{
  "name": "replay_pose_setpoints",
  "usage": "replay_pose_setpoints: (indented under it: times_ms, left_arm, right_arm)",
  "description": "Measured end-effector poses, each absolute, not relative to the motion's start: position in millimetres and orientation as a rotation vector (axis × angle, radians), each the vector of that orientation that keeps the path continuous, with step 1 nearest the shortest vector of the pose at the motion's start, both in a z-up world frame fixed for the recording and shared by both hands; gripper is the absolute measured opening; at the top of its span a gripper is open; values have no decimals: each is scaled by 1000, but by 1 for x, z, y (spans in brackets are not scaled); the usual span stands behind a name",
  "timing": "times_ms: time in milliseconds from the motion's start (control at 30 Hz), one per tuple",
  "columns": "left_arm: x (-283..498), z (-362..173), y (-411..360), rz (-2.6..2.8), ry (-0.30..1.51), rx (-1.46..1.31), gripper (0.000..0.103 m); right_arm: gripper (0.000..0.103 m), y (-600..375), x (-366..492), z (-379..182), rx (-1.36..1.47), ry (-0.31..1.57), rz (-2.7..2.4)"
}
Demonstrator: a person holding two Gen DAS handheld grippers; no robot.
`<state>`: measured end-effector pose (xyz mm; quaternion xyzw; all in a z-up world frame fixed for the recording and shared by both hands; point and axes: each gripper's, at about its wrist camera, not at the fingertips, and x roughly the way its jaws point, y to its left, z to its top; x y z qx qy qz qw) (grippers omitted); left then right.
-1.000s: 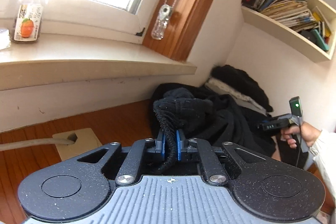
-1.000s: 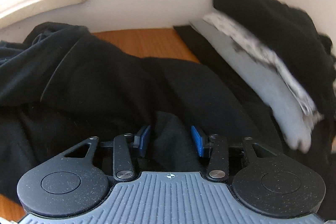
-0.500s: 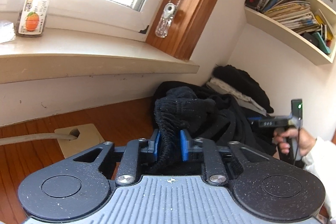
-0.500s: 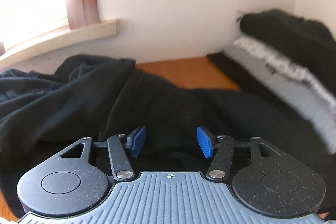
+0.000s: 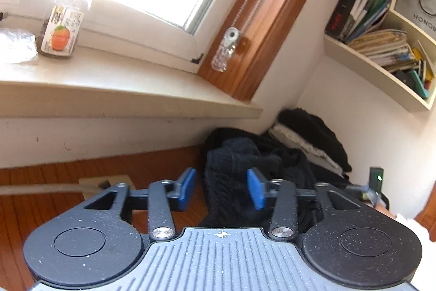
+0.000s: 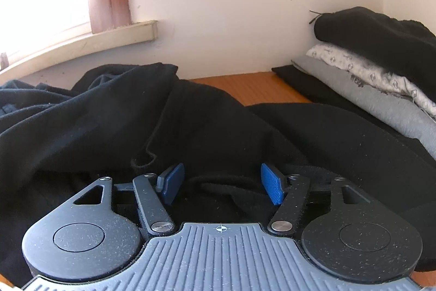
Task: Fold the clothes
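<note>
Indoors, on a wooden floor (image 6: 253,89) below a sunlit windowsill (image 5: 122,89), we see our left gripper (image 5: 221,188) and right gripper (image 6: 221,183) both just opening, pads clear of the black garment (image 6: 109,122) between them; folded clothes (image 6: 376,67) sit stacked in the corner.

Left gripper (image 5: 221,188): matte black speckled body, two round discs either side, grey ribbed plate at centre with a small white crosshair mark. Black linkage bars, silver screws at the pivots. Blue pads (image 5: 187,185) on the fingers.

Right gripper (image 6: 222,184): same build; blue pads (image 6: 268,186) finely ribbed.

Left view, far right edge: black handle unit with a green light (image 5: 379,177), white sleeve (image 5: 408,222) beneath it.
</note>
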<state>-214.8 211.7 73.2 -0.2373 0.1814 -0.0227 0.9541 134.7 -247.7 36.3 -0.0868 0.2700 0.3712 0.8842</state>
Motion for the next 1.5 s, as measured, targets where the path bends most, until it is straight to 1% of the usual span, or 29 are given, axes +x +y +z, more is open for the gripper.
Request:
replay_pose_setpoints:
  times_ms: [67,133,267,367,533,567,600,633,667,733,867,1033,1167,1300,1467,1500]
  left_arm:
    - [-206,76,215,-21,388,-496,52]
    - [-197,80,217,-45,395,-523,59]
    - [-172,86,216,-93,454,-560,59]
    - [-154,87,210,-83,514,-528,59]
    - [-137,82,200,-73,600,-496,55]
    - [-135,81,198,-75,614,-489,54]
    - [-134,79,196,-79,626,-479,47]
    - [-134,77,193,-84,636,-470,44]
    - [-134,76,191,-83,642,-458,38]
    - [-141,77,185,-33,619,-407,32]
    - [-163,83,178,-1,592,-374,28]
    - [-210,94,170,13,552,-356,24]
    - [-255,102,170,14,527,-354,24]
    - [-271,90,180,8,565,-390,26]
    - [-269,84,194,-7,542,-441,38]
    - [-267,85,197,-4,534,-440,43]
  right_arm:
    - [63,-247,135,37,-184,562,775]
    - [63,-248,135,37,-180,563,777]
    - [63,-248,136,37,-176,565,779]
    - [63,-248,136,37,-174,566,779]
    - [63,-248,135,37,-174,566,779]
    - [63,-248,135,37,-174,566,779]
    - [63,-248,135,37,-172,566,779]
    - [63,-249,135,37,-171,566,779]
    - [63,-249,135,37,-170,566,779]
    - [63,-249,135,36,-167,566,780]
    - [63,-250,134,36,-166,564,779]
    - [64,-253,128,38,-144,540,786]
    - [63,-255,116,55,-91,528,851]
    - [63,-239,107,88,-78,479,895]
    - [64,-191,102,109,-162,493,924]
    - [64,-178,102,110,-186,507,936]
